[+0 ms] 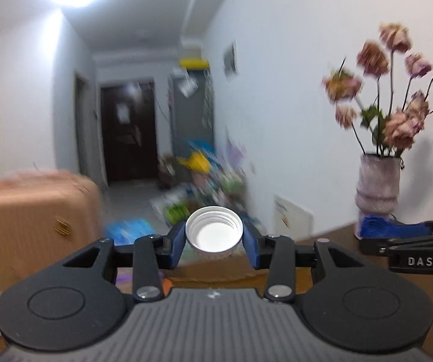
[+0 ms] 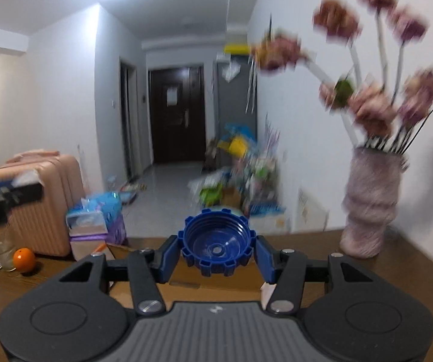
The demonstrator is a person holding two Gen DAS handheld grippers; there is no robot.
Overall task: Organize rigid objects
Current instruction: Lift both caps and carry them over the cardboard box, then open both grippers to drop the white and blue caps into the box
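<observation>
While both tongs ride above the brown surface (image 2: 307, 241), each pinches one cap across its rim. Left tongs (image 1: 214, 239): blue pads (image 1: 176, 242) pressed on opposite sides of a white screw cap (image 1: 214, 233), open side toward the camera, threads visible inside. Right tongs (image 2: 217, 249): pads clamped on a larger blue cap (image 2: 216, 239) w/ a notched, gear-like edge, hollow also facing the camera. Neither cap touches the surface.

Handling (est.): both caps are rigid moulded plastic, light, not fragile. The smooth white skirt is prob. slippery, so a grip across the full diameter, as shown, suits it. The blue cap's notches give the pads purchase; pads are best set on the teeth, not in the gaps.

Containers: a textured pinkish vase (image 2: 370, 202) stands at the surface's far right, against the wall, holding dried pink flowers (image 2: 367, 111) on dark stems. A clear glass (image 2: 2, 249) sits at far left beside an orange ball (image 2: 24, 260); contents not discernible. Flattened cardboard (image 2: 216, 283) lies under the right tongs; whether it forms a box cannot be told. Background strongly blurred.
</observation>
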